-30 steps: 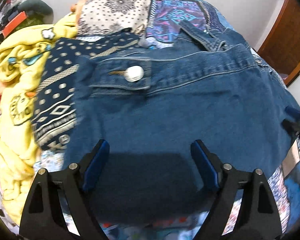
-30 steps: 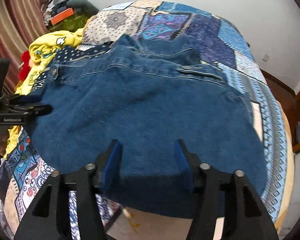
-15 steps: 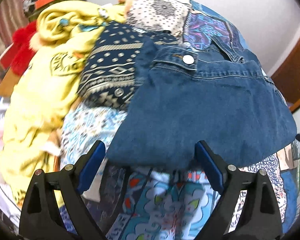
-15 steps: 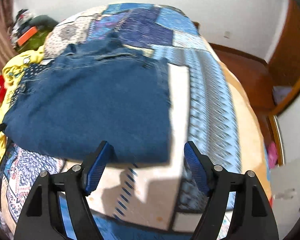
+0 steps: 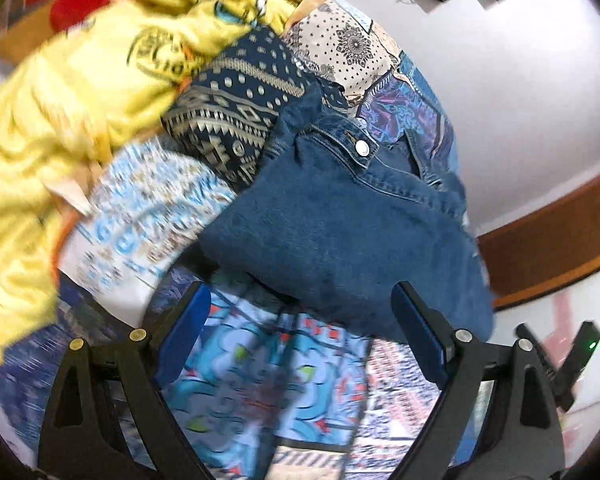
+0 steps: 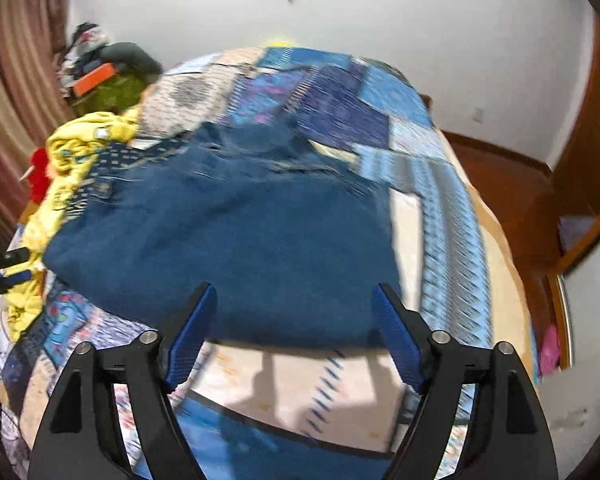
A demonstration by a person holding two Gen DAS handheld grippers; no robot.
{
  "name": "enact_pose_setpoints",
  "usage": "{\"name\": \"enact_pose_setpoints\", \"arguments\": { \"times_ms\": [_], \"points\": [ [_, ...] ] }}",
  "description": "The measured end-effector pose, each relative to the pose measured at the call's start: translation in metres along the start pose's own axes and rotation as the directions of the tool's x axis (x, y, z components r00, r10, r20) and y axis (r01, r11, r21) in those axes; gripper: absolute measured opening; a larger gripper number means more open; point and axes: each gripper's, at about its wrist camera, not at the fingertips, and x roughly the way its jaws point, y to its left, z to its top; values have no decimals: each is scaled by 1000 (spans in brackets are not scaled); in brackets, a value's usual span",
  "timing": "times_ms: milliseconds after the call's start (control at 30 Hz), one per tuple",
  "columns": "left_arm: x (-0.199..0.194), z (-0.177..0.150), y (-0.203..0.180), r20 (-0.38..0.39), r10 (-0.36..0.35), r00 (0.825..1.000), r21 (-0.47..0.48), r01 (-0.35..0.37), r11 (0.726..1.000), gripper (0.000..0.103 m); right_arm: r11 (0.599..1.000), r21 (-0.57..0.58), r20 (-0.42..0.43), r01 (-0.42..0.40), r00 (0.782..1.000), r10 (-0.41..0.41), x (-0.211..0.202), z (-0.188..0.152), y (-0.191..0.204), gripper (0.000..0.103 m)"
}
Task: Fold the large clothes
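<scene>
My wide-open, empty right gripper (image 6: 294,330) faces the folded blue denim jacket's (image 6: 236,236) near hem, frame centre; left gripper (image 5: 300,338), equally wide, sees it upper right.

We see bare bedspread (image 6: 440,216) along the bed's right edge beside the denim jacket (image 6: 236,232); a yellow garment (image 5: 60,112) crowds its left edge.

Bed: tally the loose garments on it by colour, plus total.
Blue denim garment: 1
Yellow garment: 1
Navy patterned garment: 1
Total: 3

The red item at the yellow garment's edge is too unclear to count. All lie on the patchwork bedspread. Left gripper and right gripper are both open and empty.
</scene>
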Motion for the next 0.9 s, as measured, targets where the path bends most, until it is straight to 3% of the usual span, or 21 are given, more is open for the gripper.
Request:
{"name": "enact_pose_setpoints", "arguments": {
  "times_ms": [100, 267, 467, 633, 733, 800, 900],
  "points": [
    [22, -4, 7, -55, -71, 996, -85, 66, 994, 92, 999, -30, 2, -39, 999, 39, 13, 7, 20, 82],
    [62, -6, 12, -109, -124, 986, -175, 104, 979, 92, 994, -78, -58, -74, 996, 69, 50, 11, 46, 82],
    [87, 9, 5, -71, -176, 982, -188, 160, 969, 91, 993, -91, -152, -77, 986, 63, 88, 7, 57, 82],
    [107, 25, 5, -19, -206, 978, -224, 197, 955, 82, 994, -45, -162, -97, 983, 89, 96, 7, 52, 93],
    [112, 30, 4, 22, -217, 976, -246, 216, 945, 71, 993, -18, -175, -117, 978, 112, 98, 7, 50, 96],
    [113, 34, 8, 37, -197, 980, -253, 200, 947, 51, 994, -20, -182, -110, 978, 105, 97, 7, 52, 96],
    [105, 36, 14, 68, -216, 974, -288, 226, 930, 41, 994, -27, -198, -104, 976, 97, 95, 9, 55, 96]
  ]
}}
